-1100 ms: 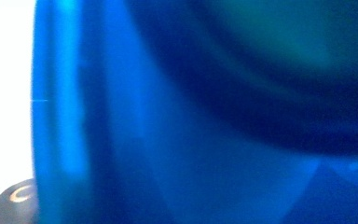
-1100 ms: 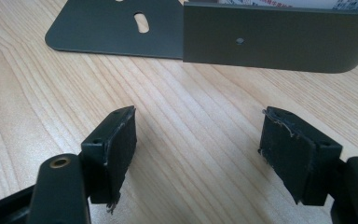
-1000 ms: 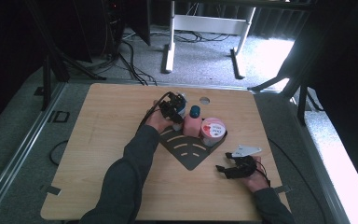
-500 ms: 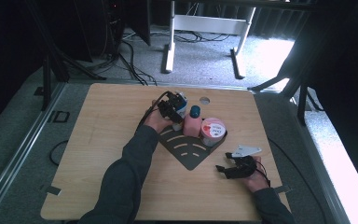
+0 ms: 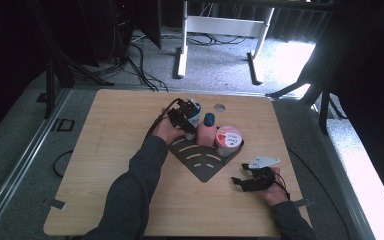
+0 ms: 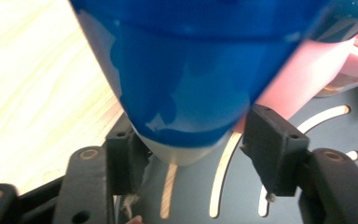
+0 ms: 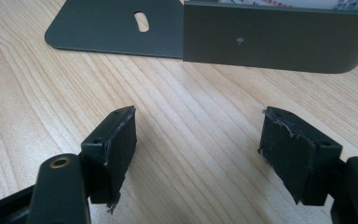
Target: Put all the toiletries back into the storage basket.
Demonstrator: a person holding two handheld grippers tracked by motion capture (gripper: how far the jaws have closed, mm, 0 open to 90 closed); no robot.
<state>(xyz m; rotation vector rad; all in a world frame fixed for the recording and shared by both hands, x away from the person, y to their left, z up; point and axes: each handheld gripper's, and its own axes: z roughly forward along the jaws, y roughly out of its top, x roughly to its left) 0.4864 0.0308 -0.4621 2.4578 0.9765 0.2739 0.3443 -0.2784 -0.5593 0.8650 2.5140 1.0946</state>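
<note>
My left gripper (image 6: 191,154) just opening, jaws astride blue-and-white bottle (image 6: 182,79), pads off it. Bottle on dark rack (image 5: 205,162), beside pink bottle (image 5: 206,134). My right gripper (image 7: 205,154) open, empty, near rack edge. Risk: careless pull-back clips bottle, topples it into pink bottle.

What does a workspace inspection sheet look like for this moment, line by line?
Surface: wooden table, round hole near its far edge.
Job's things: blue and white bottle between the fingers of the left gripper, over the dark slotted corner tray; pink bottle with blue cap and pink tub stand beside it on the tray.
Clutter: nothing seen.
Grippers: left gripper's jaws have just been opening, with a gap to the bottle on one side; right gripper open, nothing between, low over the table.
Cables: a black one trails from the left gripper; more on the floor.
Surroundings: grey carpet, white table legs, dark stands.
</note>
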